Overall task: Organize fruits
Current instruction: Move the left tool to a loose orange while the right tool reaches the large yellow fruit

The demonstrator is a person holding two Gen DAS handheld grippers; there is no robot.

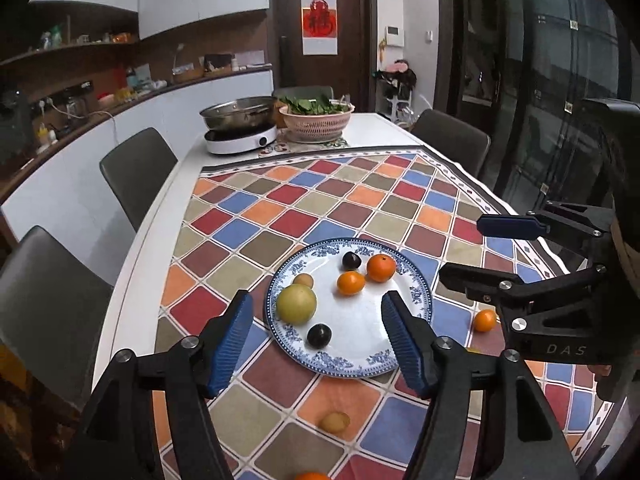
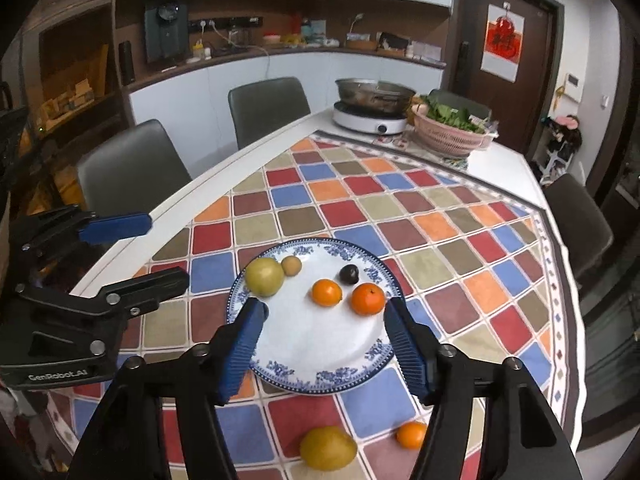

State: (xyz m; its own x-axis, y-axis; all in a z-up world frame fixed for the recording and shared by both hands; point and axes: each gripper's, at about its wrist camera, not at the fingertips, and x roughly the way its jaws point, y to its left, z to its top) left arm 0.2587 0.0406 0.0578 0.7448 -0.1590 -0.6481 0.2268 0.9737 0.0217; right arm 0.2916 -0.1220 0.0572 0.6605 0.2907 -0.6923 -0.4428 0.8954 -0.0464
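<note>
A blue-patterned white plate [image 1: 360, 344] [image 2: 320, 344] sits on the checked tablecloth. It holds a large green fruit [image 1: 296, 304] [image 2: 264, 277], a small tan fruit [image 1: 303, 280] [image 2: 291, 265], two oranges [image 1: 351, 283] [image 1: 381, 267] [image 2: 327, 292] [image 2: 368, 299] and a dark plum [image 1: 351, 260] [image 2: 349, 274]. A second dark plum [image 1: 319, 336] shows only in the left wrist view. Off the plate lie an orange [image 1: 485, 320] [image 2: 411, 435], a yellow fruit [image 2: 328, 448] and a small tan fruit [image 1: 335, 422]. My left gripper [image 1: 318, 336] and right gripper [image 2: 324, 340] hover open and empty over the plate's near side.
A hot pot on an induction cooker [image 1: 240, 128] [image 2: 374, 108] and a pink colander of greens [image 1: 317, 118] [image 2: 452, 130] stand at the table's far end. Grey chairs [image 1: 138, 176] [image 2: 132, 168] line the sides. The right gripper body [image 1: 540, 280] sits right of the plate.
</note>
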